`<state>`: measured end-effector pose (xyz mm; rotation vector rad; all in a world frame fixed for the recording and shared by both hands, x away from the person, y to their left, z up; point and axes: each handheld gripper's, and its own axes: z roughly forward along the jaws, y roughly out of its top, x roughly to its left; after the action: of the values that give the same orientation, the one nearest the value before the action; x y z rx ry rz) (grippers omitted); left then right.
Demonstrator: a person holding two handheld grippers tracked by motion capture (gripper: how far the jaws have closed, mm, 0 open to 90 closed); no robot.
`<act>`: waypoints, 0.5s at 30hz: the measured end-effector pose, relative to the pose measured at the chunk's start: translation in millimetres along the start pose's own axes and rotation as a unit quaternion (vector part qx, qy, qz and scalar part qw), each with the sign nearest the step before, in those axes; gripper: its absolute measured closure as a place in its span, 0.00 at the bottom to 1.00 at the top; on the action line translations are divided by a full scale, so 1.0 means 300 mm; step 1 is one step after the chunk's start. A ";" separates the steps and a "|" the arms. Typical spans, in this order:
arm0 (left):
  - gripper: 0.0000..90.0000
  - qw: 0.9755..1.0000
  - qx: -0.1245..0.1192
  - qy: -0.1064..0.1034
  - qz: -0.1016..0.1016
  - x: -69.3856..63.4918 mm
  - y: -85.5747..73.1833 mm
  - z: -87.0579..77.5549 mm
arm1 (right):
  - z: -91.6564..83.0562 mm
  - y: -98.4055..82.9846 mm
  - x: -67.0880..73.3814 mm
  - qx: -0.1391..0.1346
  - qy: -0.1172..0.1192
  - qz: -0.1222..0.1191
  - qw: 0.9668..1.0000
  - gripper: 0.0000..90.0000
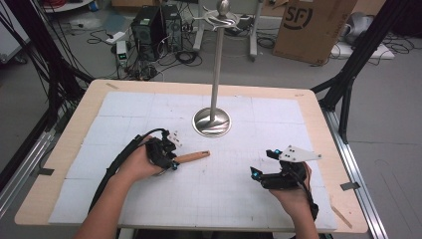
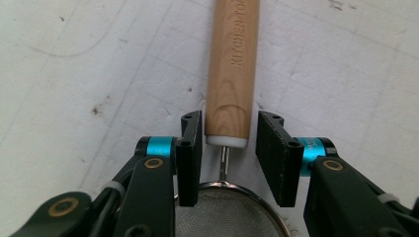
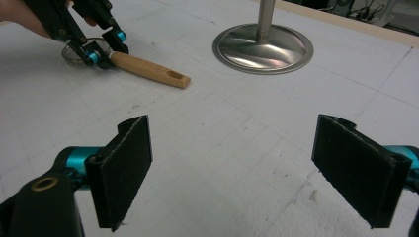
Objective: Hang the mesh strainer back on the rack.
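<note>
- The left gripper point(image 2: 228, 140) sat low in the left gripper view with its jaws apart on either side of the strainer's wooden handle point(image 2: 232, 69), at the end nearest the mesh bowl point(image 2: 232, 212); one pad looked almost touching the wood, the other stood clear.
- The strainer point(image 1: 191, 157) lay flat on the counter point(image 1: 209, 194), left of centre in the high view.
- The grip point sat right at the handle's end by the thin wire neck: closing there risked the pads sliding off the rounded wood.
- Uneven contact could have rolled the handle sideways.
- The right gripper point(image 3: 247, 168) hung wide apart over bare counter at lower right, too far off to help.
- The metal stand point(image 1: 212, 121) stood nearby; a swung handle could have struck it.
</note>
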<state>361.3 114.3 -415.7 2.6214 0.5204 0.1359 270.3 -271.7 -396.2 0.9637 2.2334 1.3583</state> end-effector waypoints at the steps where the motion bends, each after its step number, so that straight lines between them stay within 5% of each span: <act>1: 0.70 1.000 0.001 0.000 0.000 0.000 0.000 0.000 | 0.000 0.000 0.000 0.000 0.000 0.000 1.000 0.16; 15: 0.69 1.000 0.007 -0.005 -0.006 0.015 0.022 0.022 | 0.002 -0.001 0.000 0.001 0.000 0.001 1.000 0.16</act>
<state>368.8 107.8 -418.5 2.6303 0.5356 0.1159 270.5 -271.4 -396.9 0.9681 2.2347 1.3571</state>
